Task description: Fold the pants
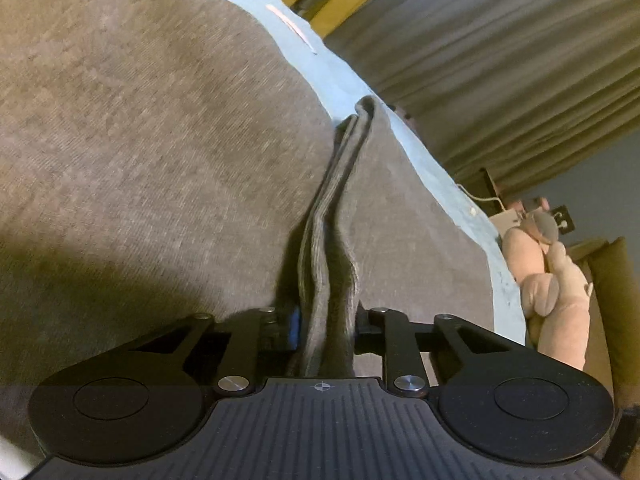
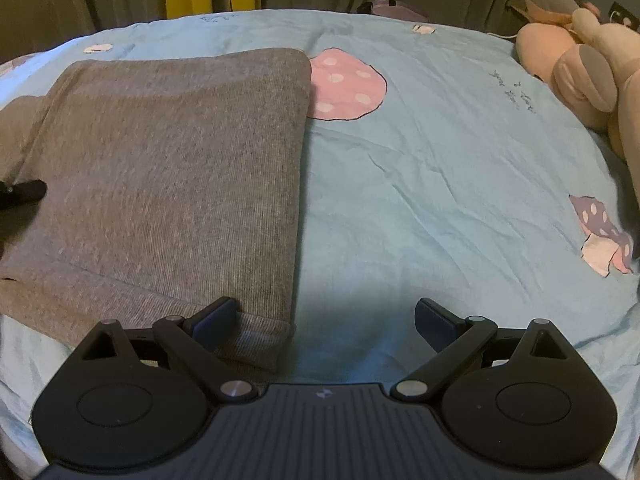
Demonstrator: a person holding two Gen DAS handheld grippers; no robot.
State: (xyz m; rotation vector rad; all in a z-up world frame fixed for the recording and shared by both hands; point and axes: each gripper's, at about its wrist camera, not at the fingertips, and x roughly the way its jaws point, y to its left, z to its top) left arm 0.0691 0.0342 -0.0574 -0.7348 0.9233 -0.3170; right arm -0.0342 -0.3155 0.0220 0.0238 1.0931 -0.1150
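L gripper [image 1: 326,330]: fingers pinched tight on a bunched edge of the pants [image 1: 160,140], several layers stacked between them
R gripper [image 2: 324,320]: fingers spread wide, nothing in them; L finger over the near corner of the pants [image 2: 172,168], R finger over bare bed [image 2: 440,168]; can't tell if it touches cloth
Pants: grey knit, already folded to a rough rectangle, lying flat on the blue bed toward its L side in R view
Step, my read: L has its hold, R corner not yet taken
Do it well: get all layers at R corner, grip low near the hem, lift both ends level, keep edge taut so fold lands square
Hidden: L gripper only a dark tip at frame edge in R view; waistband/legs not told apart; far pants edge cut off in L view
Far: plush toy [image 2: 580,60], curtain [image 1: 500,60]
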